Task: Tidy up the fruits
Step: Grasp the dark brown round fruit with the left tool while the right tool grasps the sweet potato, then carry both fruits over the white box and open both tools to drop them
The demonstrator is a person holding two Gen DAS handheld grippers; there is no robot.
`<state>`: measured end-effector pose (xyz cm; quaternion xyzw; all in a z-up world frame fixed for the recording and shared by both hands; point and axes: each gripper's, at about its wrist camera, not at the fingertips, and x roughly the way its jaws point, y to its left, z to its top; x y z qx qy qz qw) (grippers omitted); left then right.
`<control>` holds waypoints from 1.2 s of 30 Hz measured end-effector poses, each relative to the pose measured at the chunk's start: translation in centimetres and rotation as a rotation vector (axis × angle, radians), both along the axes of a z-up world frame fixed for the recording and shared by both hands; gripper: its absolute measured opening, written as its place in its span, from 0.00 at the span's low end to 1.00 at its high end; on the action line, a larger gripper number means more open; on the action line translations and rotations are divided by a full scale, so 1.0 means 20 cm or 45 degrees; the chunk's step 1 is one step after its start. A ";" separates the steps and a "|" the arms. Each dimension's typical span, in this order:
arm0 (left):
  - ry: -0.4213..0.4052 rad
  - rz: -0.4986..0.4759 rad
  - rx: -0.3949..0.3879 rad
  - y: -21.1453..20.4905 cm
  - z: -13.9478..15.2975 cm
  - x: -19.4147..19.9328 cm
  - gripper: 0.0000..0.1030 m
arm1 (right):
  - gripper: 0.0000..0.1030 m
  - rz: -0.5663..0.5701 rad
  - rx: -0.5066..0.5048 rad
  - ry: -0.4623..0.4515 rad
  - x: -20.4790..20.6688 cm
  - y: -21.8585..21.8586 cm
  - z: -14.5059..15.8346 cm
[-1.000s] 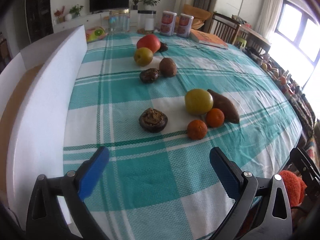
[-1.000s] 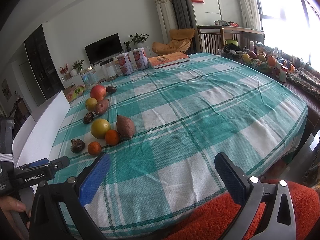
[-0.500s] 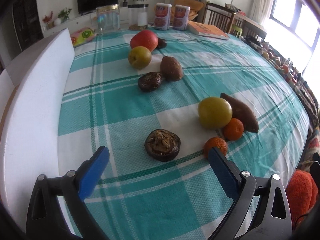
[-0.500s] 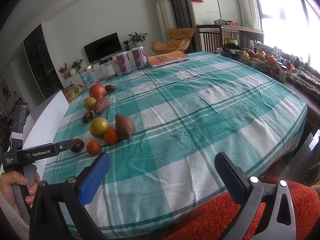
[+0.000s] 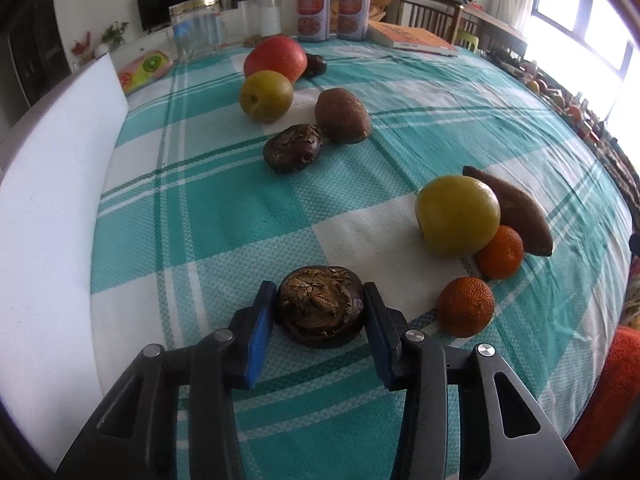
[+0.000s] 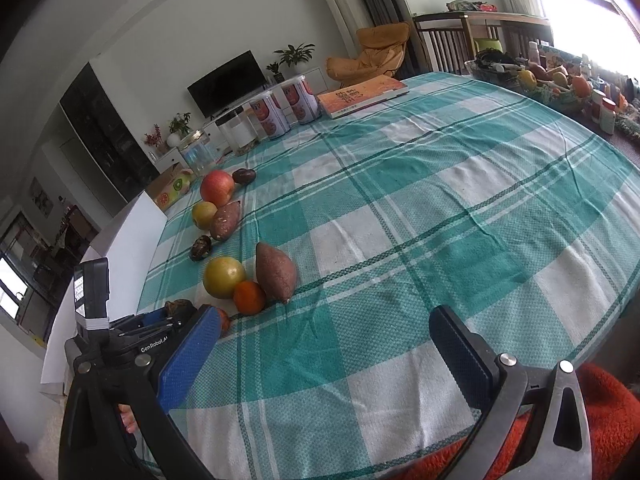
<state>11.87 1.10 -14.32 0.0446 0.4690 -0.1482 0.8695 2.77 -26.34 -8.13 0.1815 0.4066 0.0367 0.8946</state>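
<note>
Apparently the left gripper (image 5: pixel 320 312) had clamped the dark flaky fruit (image 5: pixel 320 306), which could crumble; just right, a tangerine (image 5: pixel 465 306) risked nudging; the right gripper (image 6: pixel 328 354) gaped.

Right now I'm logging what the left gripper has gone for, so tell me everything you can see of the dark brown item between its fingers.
The dark brown item is a squat, rounded lump with a cracked, flaky tan top and a smoother, near-black rim. It rests on the checked tablecloth, top facing up. The left gripper has its blue fingers pressed against either side. Nothing else touches it; a bumpy orange fruit lies apart.
</note>
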 end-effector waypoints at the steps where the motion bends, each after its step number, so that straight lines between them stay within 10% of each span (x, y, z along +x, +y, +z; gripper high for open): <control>1: 0.007 0.002 -0.020 0.01 0.00 0.00 0.43 | 0.79 0.061 0.015 0.071 0.11 0.02 -0.02; 2: 0.012 0.008 -0.037 0.03 0.01 -0.01 0.43 | 0.67 0.120 0.042 0.149 0.22 0.04 -0.05; 13: 0.018 0.035 -0.142 0.14 0.09 -0.10 0.42 | 0.51 0.349 0.071 0.519 0.65 0.25 -0.30; 17: 0.023 0.031 -0.186 0.14 0.11 -0.13 0.42 | 0.41 0.314 0.192 0.519 0.66 0.19 -0.32; 27: 0.019 0.009 -0.532 0.35 0.48 -0.32 0.42 | 0.40 0.070 0.981 0.333 0.32 -0.14 -0.34; 31: -0.058 0.112 -0.540 0.61 0.66 -0.35 0.42 | 0.40 0.236 0.974 0.244 0.30 0.14 -0.09; 36: -0.155 0.410 -0.305 1.03 0.65 -0.32 0.42 | 0.40 0.555 0.873 0.190 0.35 0.82 0.18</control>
